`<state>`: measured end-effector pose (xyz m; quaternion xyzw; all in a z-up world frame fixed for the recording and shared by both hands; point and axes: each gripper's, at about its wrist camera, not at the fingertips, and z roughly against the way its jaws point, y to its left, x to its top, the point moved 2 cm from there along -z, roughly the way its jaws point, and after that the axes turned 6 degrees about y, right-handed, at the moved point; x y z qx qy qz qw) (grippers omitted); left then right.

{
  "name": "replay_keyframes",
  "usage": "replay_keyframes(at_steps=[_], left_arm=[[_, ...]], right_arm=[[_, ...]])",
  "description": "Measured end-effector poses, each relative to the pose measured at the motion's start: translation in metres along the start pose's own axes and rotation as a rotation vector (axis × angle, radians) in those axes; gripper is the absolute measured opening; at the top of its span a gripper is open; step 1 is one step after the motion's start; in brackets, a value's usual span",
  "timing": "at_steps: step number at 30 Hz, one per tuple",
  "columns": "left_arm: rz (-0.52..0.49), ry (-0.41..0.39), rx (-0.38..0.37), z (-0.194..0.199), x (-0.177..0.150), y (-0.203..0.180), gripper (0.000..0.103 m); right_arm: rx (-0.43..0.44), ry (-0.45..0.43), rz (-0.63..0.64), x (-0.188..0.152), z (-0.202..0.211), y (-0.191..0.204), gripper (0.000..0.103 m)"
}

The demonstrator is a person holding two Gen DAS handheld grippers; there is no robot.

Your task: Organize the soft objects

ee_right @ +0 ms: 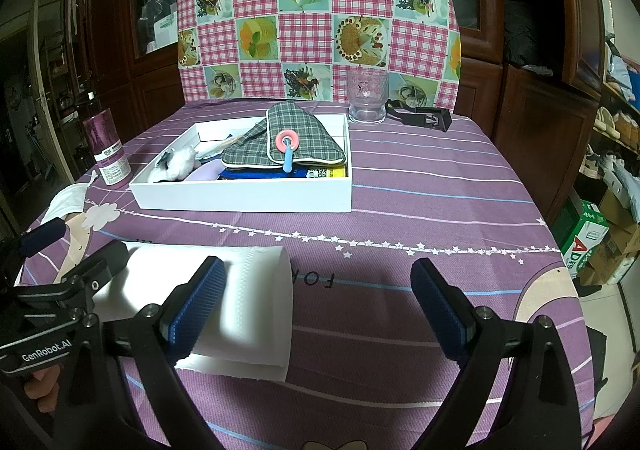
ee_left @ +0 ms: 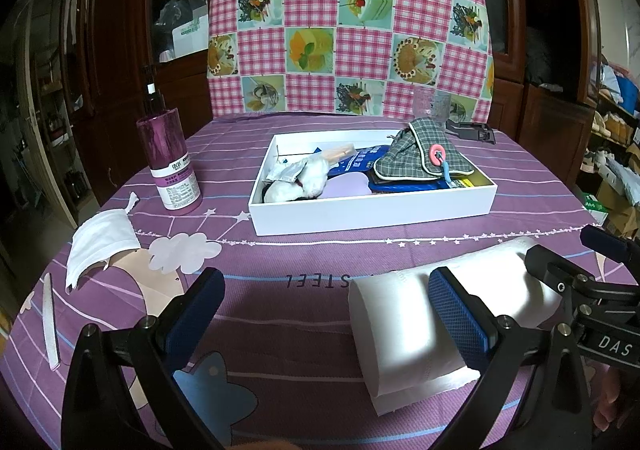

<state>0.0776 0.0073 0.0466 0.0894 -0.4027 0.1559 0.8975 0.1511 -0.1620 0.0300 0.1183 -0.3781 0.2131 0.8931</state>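
Note:
A white roll of soft tissue (ee_left: 404,326) lies on the purple tablecloth near the front edge; it also shows in the right wrist view (ee_right: 248,290). My left gripper (ee_left: 326,314) is open, its right finger over the roll's left part. My right gripper (ee_right: 314,304) is open, its left finger over the roll's right part. A white tray (ee_left: 372,213) farther back holds a grey plaid pouch (ee_left: 416,153), a white fluffy item (ee_left: 308,177) and blue packets. A white face mask (ee_left: 102,246) lies at the left.
A purple bottle (ee_left: 170,161) stands left of the tray. A clear glass (ee_right: 367,95) and a black clip (ee_right: 424,115) sit behind the tray. A nail file (ee_left: 50,322) lies at the far left. A chair with a checkered cover (ee_left: 348,21) stands behind the table.

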Motion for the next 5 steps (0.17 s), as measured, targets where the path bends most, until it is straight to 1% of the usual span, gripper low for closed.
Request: replay_keyframes(at_steps=[5], left_arm=[[0.012,0.006,-0.022,-0.001,0.0006,0.0025,0.103]], right_arm=[[-0.001,0.0,0.0,-0.0001,0.0001,0.0001,0.094]])
